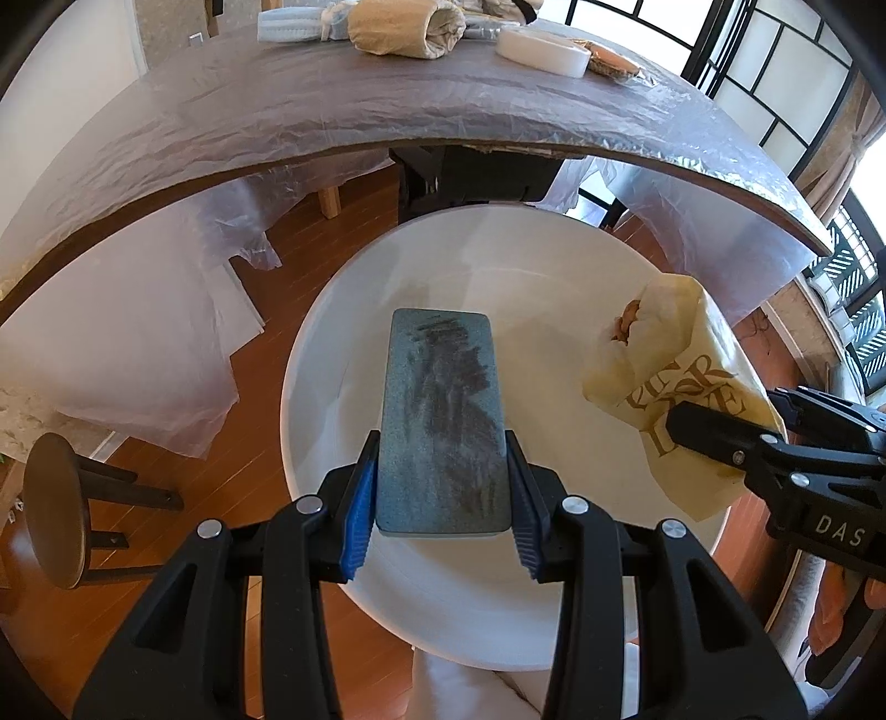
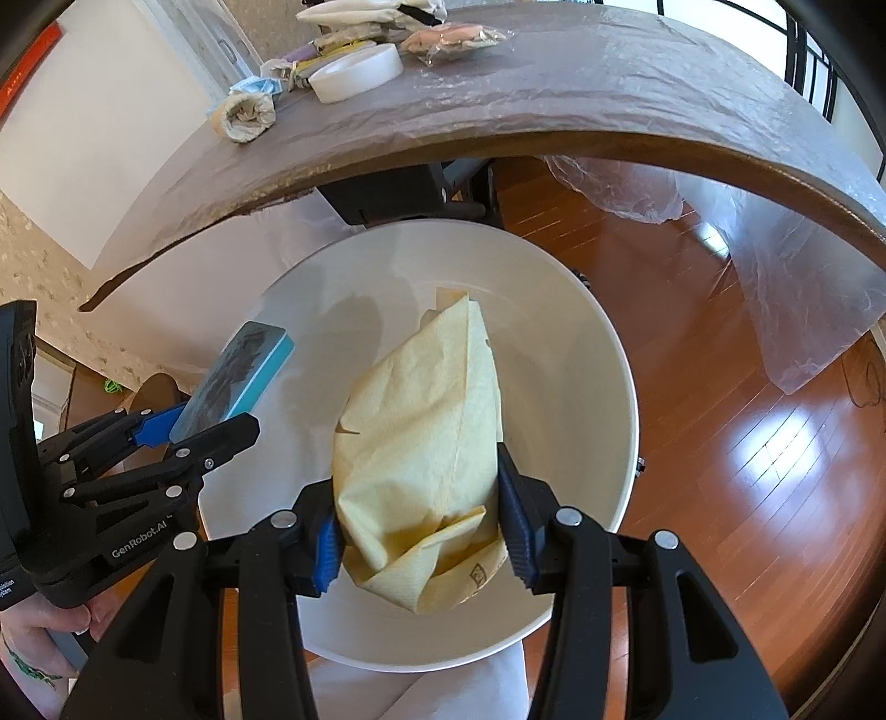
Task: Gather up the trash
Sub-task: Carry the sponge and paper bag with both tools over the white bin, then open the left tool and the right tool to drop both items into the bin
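— While both tools hang over the white bin [image 1: 310, 387], what is each one carrying?

— The left tool [image 1: 443, 498] is clamped on a scouring sponge [image 1: 443, 421], its blue pads [image 1: 360, 515] pressing the two long sides. The dark, smeared scrub face looks up at the camera; from the right wrist view the sponge [image 2: 238, 376] shows a turquoise foam layer under that face. It is held above the bin's open mouth, toward the bin's left side.

— And the right tool?

— The right tool [image 2: 423, 531] is clamped on a crumpled yellow paper napkin [image 2: 421, 443] with brown lettering. The napkin bulges up between the pads and its folded tip points toward the far rim. In the left wrist view the same napkin [image 1: 681, 399] sits over the bin's right rim, with something brownish tucked in its upper fold; what that is I cannot tell.

— Are the two tools touching?

— No, they are apart, side by side over the bin.

— What lies beyond the bin?

— A worktop [image 1: 387, 105] covered with clear plastic sheeting. On it, near the far edge, are a roll of white tape [image 1: 542, 52], a rolled beige bundle [image 1: 404, 27] and some more crumpled scraps. Below is a wooden floor [image 2: 747, 443], and a dark round stool [image 1: 55, 509] stands at the left.
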Demonstrator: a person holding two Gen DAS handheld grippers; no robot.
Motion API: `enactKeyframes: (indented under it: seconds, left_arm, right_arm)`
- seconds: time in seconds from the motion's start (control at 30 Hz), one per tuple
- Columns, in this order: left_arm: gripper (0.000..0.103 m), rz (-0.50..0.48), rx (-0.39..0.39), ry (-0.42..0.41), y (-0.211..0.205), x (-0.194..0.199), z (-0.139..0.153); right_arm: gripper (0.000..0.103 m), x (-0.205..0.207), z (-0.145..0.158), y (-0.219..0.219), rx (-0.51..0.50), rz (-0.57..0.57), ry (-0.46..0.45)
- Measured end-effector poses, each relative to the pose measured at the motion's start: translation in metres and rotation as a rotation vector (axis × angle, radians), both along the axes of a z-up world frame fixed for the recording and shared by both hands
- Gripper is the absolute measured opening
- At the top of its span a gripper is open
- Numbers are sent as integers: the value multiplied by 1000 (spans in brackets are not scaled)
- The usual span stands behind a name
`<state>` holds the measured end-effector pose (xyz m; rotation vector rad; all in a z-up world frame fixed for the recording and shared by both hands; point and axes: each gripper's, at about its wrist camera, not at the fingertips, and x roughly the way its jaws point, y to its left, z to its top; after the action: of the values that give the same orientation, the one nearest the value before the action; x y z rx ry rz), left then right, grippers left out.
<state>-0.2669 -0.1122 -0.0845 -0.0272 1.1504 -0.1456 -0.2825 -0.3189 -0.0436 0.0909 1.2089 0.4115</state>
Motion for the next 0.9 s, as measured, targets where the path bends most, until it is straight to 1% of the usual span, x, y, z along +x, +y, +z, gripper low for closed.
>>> enactKeyframes:
  seconds: [0.43,0.47,0.5,0.57,0.6,0.63,0.9]
  left_arm:
    - [43,-2,-1,11,-2,3,-1]
    - [46,1,-1,12,-1,3,-1]
    - [54,5,1,10,-1,3,-1]
    - [58,9,0,0,1,2,1]
    - [58,8,2,-1,1,2,1]
    - [59,8,4,-2,1,2,2]
    - [59,8,5,-8,-1,1,5]
  right_arm:
    - [47,5,-5,-3,-5,-3,24]
    - [48,5,-5,-4,-6,-8,25]
    - [49,5,-4,-6,-5,-18,24]
    - [57,5,-2,-9,10,-29,23]
    - [61,5,0,-10,8,-35,15]
    - [62,5,1,-11,4,-35,6]
    - [62,2,11,-16,4,-40,-19]
